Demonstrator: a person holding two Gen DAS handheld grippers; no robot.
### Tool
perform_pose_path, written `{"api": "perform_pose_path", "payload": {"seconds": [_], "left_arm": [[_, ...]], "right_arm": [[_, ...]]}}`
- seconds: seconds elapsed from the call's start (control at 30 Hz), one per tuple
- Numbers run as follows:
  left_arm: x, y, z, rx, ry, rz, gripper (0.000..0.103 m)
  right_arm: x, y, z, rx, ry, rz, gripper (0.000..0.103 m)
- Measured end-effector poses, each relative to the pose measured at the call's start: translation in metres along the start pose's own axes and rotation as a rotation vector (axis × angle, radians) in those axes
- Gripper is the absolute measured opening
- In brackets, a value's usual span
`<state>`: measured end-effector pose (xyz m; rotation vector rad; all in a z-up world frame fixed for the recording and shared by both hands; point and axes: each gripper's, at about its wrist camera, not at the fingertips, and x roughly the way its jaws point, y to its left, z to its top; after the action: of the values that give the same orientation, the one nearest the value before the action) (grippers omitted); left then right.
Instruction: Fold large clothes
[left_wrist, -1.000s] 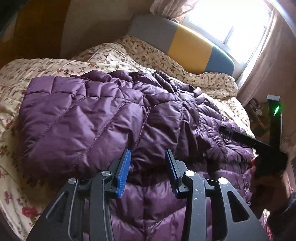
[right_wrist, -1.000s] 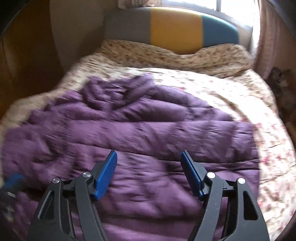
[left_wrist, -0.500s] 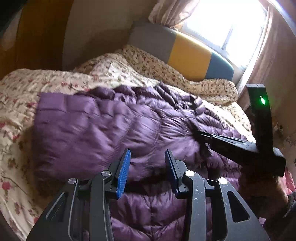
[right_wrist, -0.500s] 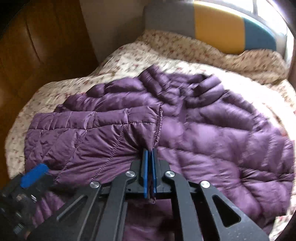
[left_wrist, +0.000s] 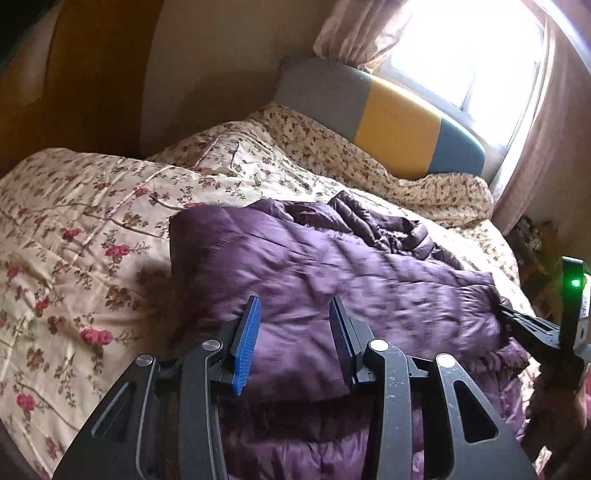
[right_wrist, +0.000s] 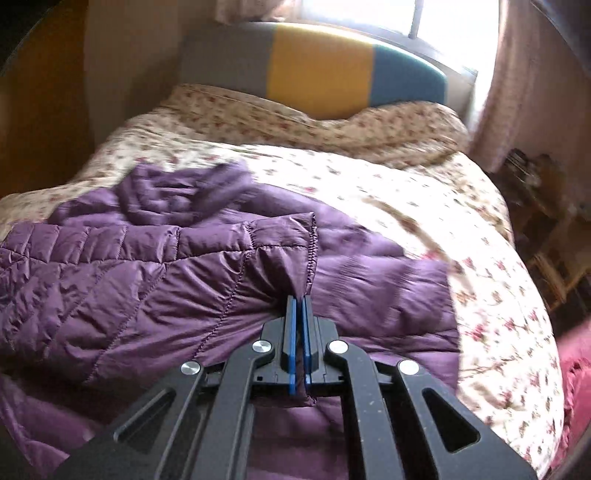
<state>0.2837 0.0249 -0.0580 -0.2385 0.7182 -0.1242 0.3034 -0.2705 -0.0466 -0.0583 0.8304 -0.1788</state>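
A purple quilted puffer jacket (left_wrist: 325, 273) lies spread across the bed; it also shows in the right wrist view (right_wrist: 155, 273). My left gripper (left_wrist: 293, 317) is open and empty, hovering just above the jacket's near part. My right gripper (right_wrist: 299, 301) is shut on the jacket's elastic cuff edge (right_wrist: 312, 251) and holds that flap lifted over the jacket body. In the left wrist view the right gripper (left_wrist: 517, 325) shows at the jacket's right edge, with a green light on its body.
The bed has a cream floral quilt (left_wrist: 85, 229) and a grey, yellow and teal headboard (right_wrist: 317, 70) at the far end. A bright window with pink curtains (left_wrist: 550, 122) is behind it. A cluttered low shelf (right_wrist: 535, 192) stands to the bed's right. A wooden wardrobe (left_wrist: 88, 74) is at left.
My right gripper closed on the jacket's cuff edge and has carried it to the right over the jacket. My left gripper stayed open and drew back and up a little.
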Motion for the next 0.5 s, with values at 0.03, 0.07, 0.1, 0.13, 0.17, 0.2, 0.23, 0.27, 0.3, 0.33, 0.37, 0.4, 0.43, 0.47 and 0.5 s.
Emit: {"api": "perform_pose_path", "payload": {"seconds": [0.03, 0.07, 0.1, 0.13, 0.17, 0.2, 0.23, 0.27, 0.3, 0.33, 0.37, 0.4, 0.43, 0.47, 0.5], "left_arm": [[0.004, -0.001, 0.0, 0.008, 0.008, 0.004, 0.038], [0.008, -0.002, -0.001, 0.014, 0.015, 0.007, 0.038], [0.012, -0.003, -0.001, 0.019, 0.026, 0.009, 0.038], [0.017, -0.004, -0.002, 0.029, 0.041, 0.016, 0.038], [0.021, -0.005, -0.002, 0.037, 0.051, 0.019, 0.038], [0.027, -0.007, -0.004, 0.05, 0.065, 0.021, 0.038], [0.032, -0.008, -0.006, 0.063, 0.08, 0.031, 0.038], [0.038, -0.009, -0.009, 0.075, 0.101, 0.04, 0.038], [0.044, -0.009, -0.011, 0.079, 0.12, 0.038, 0.038], [0.049, -0.008, -0.015, 0.082, 0.134, 0.039, 0.038], [0.052, -0.008, -0.017, 0.09, 0.143, 0.044, 0.038], [0.055, -0.008, -0.019, 0.094, 0.148, 0.047, 0.038], [0.055, -0.008, -0.02, 0.092, 0.147, 0.048, 0.038], [0.055, -0.007, -0.02, 0.09, 0.148, 0.048, 0.038], [0.054, -0.006, -0.019, 0.086, 0.148, 0.047, 0.038]], "right_arm": [[0.003, -0.007, -0.002, 0.006, 0.011, -0.02, 0.002], [0.006, -0.012, -0.003, 0.012, 0.019, -0.036, 0.002], [0.007, -0.017, -0.005, 0.017, 0.027, -0.048, 0.002], [0.011, -0.023, -0.008, 0.024, 0.04, -0.056, 0.002], [0.012, -0.026, -0.01, 0.026, 0.047, -0.061, 0.002], [0.016, -0.028, -0.013, 0.025, 0.058, -0.072, 0.002], [0.022, -0.03, -0.017, 0.03, 0.074, -0.073, 0.002], [0.028, -0.031, -0.019, 0.032, 0.093, -0.075, 0.002], [0.034, -0.03, -0.022, 0.033, 0.102, -0.077, 0.002], [0.037, -0.028, -0.024, 0.029, 0.106, -0.08, 0.002], [0.04, -0.026, -0.025, 0.021, 0.107, -0.089, 0.002], [0.042, -0.025, -0.026, 0.018, 0.106, -0.094, 0.002], [0.044, -0.025, -0.027, 0.018, 0.107, -0.097, 0.002], [0.043, -0.025, -0.027, 0.018, 0.105, -0.102, 0.002], [0.043, -0.024, -0.027, 0.013, 0.105, -0.106, 0.002]]}}
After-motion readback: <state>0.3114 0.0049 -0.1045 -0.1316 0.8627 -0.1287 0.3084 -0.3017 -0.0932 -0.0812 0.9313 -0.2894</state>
